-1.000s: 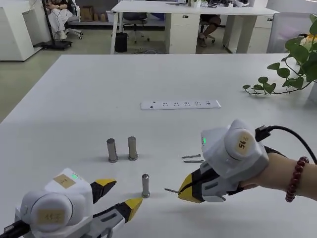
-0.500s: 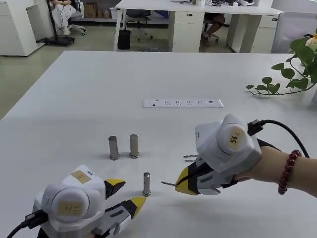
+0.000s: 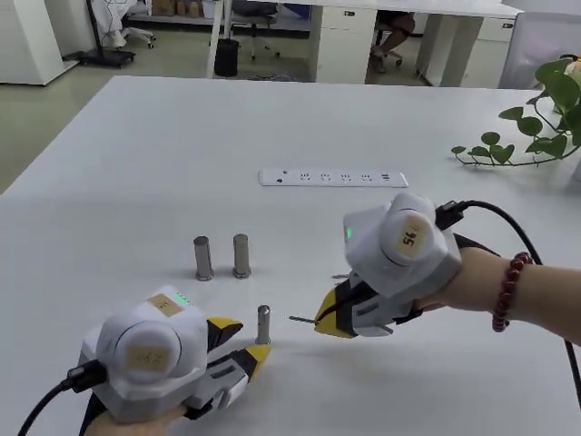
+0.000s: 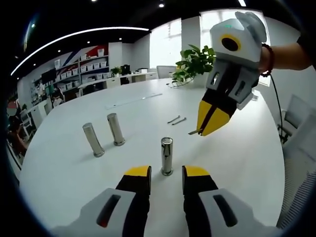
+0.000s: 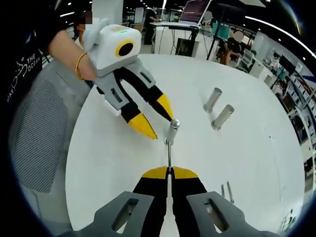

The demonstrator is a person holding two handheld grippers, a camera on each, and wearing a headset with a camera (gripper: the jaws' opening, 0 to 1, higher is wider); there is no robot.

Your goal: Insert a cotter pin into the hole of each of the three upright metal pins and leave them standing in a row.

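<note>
In the lower centre of the head view, one metal pin is seen upright on the white table. The left gripper is held at the lower left with its jaws apart; the pin stands just ahead of the gap, ungripped. The right gripper is clamped on a cotter pin, which is pointed left at the metal pin, its tip just short of it. Two further metal pins are stood side by side, above and left. Two spare cotter pins are laid flat beyond.
</note>
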